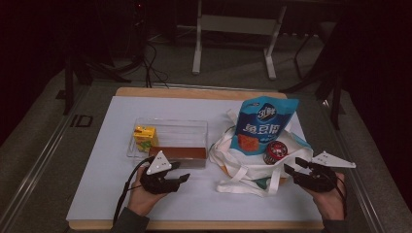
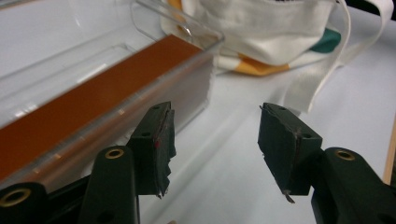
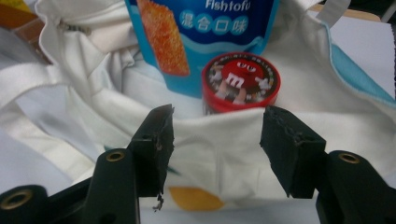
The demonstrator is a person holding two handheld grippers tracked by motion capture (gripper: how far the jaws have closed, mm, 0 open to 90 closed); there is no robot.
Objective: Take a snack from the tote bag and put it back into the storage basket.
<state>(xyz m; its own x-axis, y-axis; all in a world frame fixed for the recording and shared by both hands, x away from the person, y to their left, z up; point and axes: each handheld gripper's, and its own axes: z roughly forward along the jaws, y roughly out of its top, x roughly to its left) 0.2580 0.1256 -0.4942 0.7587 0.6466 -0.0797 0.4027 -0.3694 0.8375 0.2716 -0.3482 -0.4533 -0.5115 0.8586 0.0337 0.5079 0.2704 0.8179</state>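
A: What is the work centred on?

B: The red candy tub [image 1: 275, 151], standing upright in the mouth of the white tote bag [image 1: 243, 167], right of centre in the high view. In the right gripper view the red candy tub [image 3: 240, 81] sits just above the middle of the frame, behind the bag's front hem, with the blue snack pouch [image 3: 201, 32] leaning directly behind it.

A: Which claw is nearer?

B: The right gripper [image 1: 297, 166], clearly. It sits at the lower right of the high view, jaws aimed up and left, and the tub lies just ahead of them. In its own view the right gripper [image 3: 215, 140] frames the tub almost centrally, slightly high.

A: Its state?

B: Jaws parted fairly wide, nothing between the pads; the bag cloth only shows behind them.

A: And the other one?

B: The left gripper [image 1: 171, 176] is lower centre-left, also parted and empty, beside the near corner of the clear plastic box [image 1: 170, 128], which holds a brown bar [image 1: 179, 153] and a yellow carton [image 1: 145, 137]. The tub is well apart from it.

A: So the approach?

B: Likely straight ahead, clearing the hem to straddle the tub's round body.
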